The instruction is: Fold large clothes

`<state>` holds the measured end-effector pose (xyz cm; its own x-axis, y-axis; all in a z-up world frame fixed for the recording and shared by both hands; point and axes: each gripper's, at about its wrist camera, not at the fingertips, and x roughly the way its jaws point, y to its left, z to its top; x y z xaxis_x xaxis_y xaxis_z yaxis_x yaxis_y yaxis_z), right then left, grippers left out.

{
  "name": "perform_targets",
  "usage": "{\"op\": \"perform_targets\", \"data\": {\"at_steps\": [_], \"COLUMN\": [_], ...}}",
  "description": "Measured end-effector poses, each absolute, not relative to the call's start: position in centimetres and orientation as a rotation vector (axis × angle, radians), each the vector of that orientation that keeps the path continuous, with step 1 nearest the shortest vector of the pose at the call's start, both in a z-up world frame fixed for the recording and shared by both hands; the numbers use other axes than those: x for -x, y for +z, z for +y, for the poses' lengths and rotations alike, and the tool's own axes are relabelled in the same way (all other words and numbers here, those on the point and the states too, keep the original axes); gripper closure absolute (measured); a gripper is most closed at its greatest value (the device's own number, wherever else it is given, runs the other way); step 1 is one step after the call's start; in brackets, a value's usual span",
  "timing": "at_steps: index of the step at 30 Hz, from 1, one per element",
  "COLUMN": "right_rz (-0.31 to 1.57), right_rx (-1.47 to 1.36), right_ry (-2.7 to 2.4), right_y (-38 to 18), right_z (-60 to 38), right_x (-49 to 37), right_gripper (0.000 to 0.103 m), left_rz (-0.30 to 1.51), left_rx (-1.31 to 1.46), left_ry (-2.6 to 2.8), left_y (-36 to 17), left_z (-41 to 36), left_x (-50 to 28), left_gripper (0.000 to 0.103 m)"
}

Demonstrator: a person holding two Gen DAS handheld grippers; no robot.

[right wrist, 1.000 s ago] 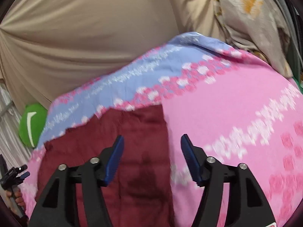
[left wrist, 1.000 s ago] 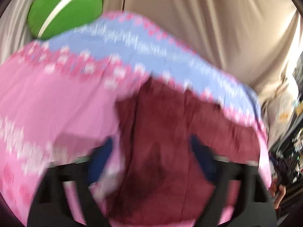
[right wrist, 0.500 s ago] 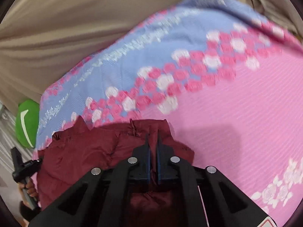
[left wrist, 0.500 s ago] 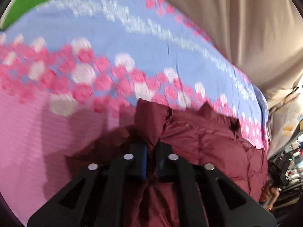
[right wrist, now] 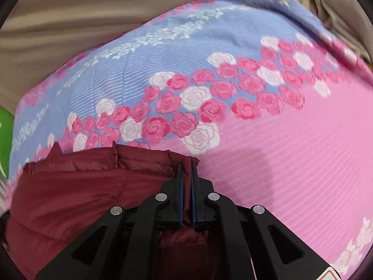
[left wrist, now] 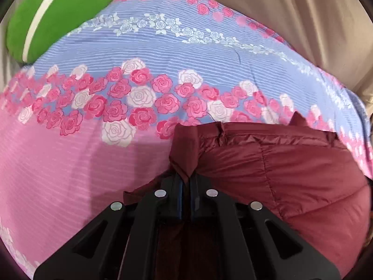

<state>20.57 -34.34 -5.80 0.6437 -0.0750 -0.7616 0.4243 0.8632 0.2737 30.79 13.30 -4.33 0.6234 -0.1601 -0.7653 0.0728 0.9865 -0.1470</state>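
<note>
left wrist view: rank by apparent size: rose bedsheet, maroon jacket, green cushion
1. Rose bedsheet, fills most of the frame.
2. Maroon jacket, lower right; it is nearest the lens and pinched by the left gripper, so it looks inflated.
3. Green cushion, top left, cut by the frame edge and farther off.

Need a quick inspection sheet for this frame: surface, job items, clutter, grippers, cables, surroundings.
Surface: floral bedsheet, pink with a blue band and rose print, spread flat.
Job's things: maroon puffer jacket lying on the sheet, its far edge held at both corners.
Clutter: green cushion with a white stripe at the sheet's far left edge.
Grippers: left hand-held gripper shut on a jacket corner; right hand-held gripper shut on the opposite corner.
Cables: nothing seen.
Surroundings: beige curtain hanging behind the sheet.
</note>
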Motion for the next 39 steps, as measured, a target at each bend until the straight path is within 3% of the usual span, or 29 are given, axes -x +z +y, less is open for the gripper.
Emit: {"op": "perform_targets", "data": {"at_steps": [4, 6, 9, 11, 15, 20, 23, 27, 28, 33, 35, 39], "right_rz": [0.813, 0.705, 0.563, 0.516, 0.574, 0.72, 0.751, 0.75, 0.754, 0.761, 0.725, 0.626], "right_rx": [-0.434, -0.403, -0.347, -0.311, -0.223, -0.118, -0.164, -0.276, -0.318, -0.439, -0.396, -0.318], "right_ry": [-0.375, -0.463, -0.466, -0.352, 0.001, 0.209, 0.158, -0.078, -0.105, -0.276, -0.33, -0.238], "right_y": [-4.4, -1.8, 2.0, 4.1, 4.1, -1.4, -3.6, -5.0, -5.5, -6.9, -4.9, -0.1], "right_z": [-34.6, -33.9, -31.2, -27.4, -16.9, -8.5, -11.5, -20.4, -22.4, -28.5, -28.4, -26.4], "right_x": [-19.7, -17.1, -13.2, -11.3, -10.4, -9.7, -7.8, -3.0, -2.2, 1.9, 1.8, -2.1], "right_gripper": [0.091, 0.084, 0.082, 0.082, 0.08, 0.081, 0.09, 0.092, 0.103, 0.103, 0.087, 0.087], "left_rz": [0.859, 0.815, 0.648, 0.584, 0.621, 0.748, 0.796, 0.831, 0.846, 0.875, 0.842, 0.731], "left_rx": [0.051, 0.041, 0.033, 0.026, -0.004, -0.116, -0.104, -0.066, -0.045, -0.006, -0.015, 0.006], "left_ry": [-0.083, -0.03, 0.049, 0.009, -0.256, -0.368, -0.337, -0.248, -0.232, -0.178, -0.162, -0.179], "left_y": [-3.9, -2.8, 1.2, 3.7, 4.8, 0.1, -2.3, -3.4, -3.7, -3.4, -1.8, 1.9], "left_z": [12.8, 13.4, 14.6, 13.9, 9.2, 4.6, 6.7, 10.7, 12.1, 14.3, 14.0, 12.5], "left_x": [-30.5, -29.5, -25.5, -22.7, -18.3, -15.2, -14.3, -12.7, -12.2, -11.5, -11.9, -15.1], "left_gripper": [0.092, 0.075, 0.058, 0.053, 0.053, 0.051, 0.051, 0.051, 0.051, 0.052, 0.053, 0.044]}}
